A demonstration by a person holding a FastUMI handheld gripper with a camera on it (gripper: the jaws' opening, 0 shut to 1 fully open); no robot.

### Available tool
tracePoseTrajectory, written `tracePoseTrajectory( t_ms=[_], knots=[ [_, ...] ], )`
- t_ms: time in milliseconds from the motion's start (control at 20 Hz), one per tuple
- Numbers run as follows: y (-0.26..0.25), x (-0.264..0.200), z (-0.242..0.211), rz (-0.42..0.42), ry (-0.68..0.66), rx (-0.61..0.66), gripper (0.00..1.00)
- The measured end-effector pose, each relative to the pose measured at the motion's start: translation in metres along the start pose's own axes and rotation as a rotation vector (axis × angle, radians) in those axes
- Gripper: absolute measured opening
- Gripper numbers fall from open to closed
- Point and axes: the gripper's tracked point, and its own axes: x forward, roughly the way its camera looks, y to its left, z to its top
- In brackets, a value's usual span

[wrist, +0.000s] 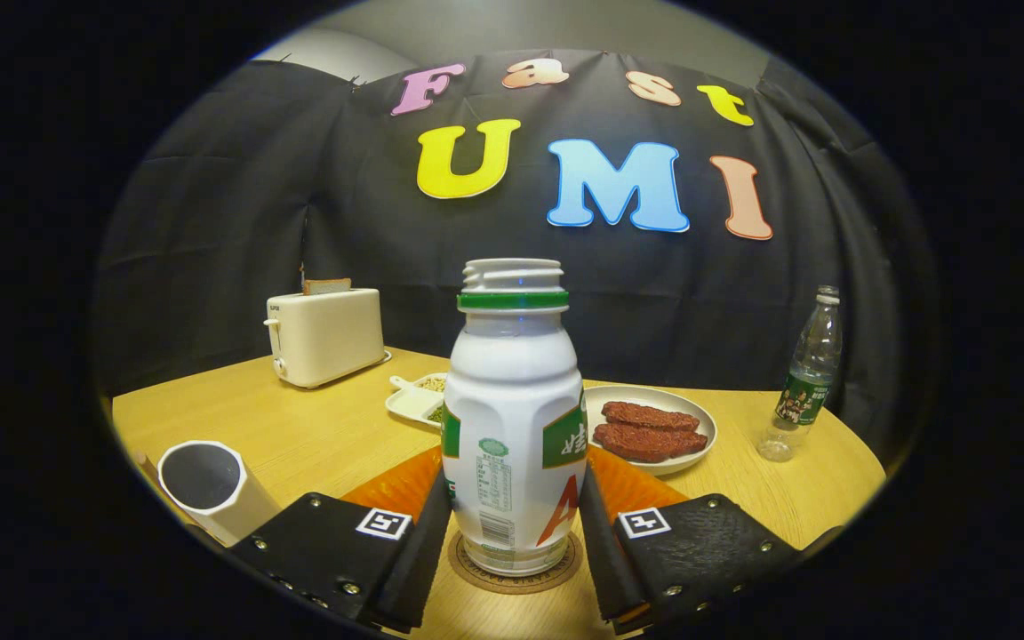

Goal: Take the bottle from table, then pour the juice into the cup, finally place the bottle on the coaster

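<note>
At the lower left of the frame you have the white cup (210, 484) lying tipped on the table (316, 427), its dark mouth turned toward you. In the middle, the bottle (512, 418) stands upright and uncapped on the round coaster (516, 573). Your gripper (512, 524) straddles it; the fingers (428, 533) lie close against its sides, though you cannot tell whether they press or have just let go. To the right, a plate (699, 427) of food sits behind. Judging by this, you are at the last step, the placing. Your next move calls for spreading the fingers evenly and backing straight off without nudging the bottle.
</note>
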Motion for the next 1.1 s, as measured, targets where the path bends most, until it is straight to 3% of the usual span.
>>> tracePoseTrajectory(
  t_ms=[450,500,600,850,1100],
  knots=[
    [0.000,0.001,-0.002,0.007,-0.035,-0.011,0.74],
    [0.001,-0.002,0.001,0.011,-0.050,-0.015,0.79],
    [-0.002,-0.007,0.009,-0.010,-0.071,-0.013,0.98],
    [-0.007,-0.042,0.057,-0.062,-0.150,0.028,0.97],
    [-0.018,-0.102,0.141,-0.140,-0.223,0.025,0.97]
  ],
)
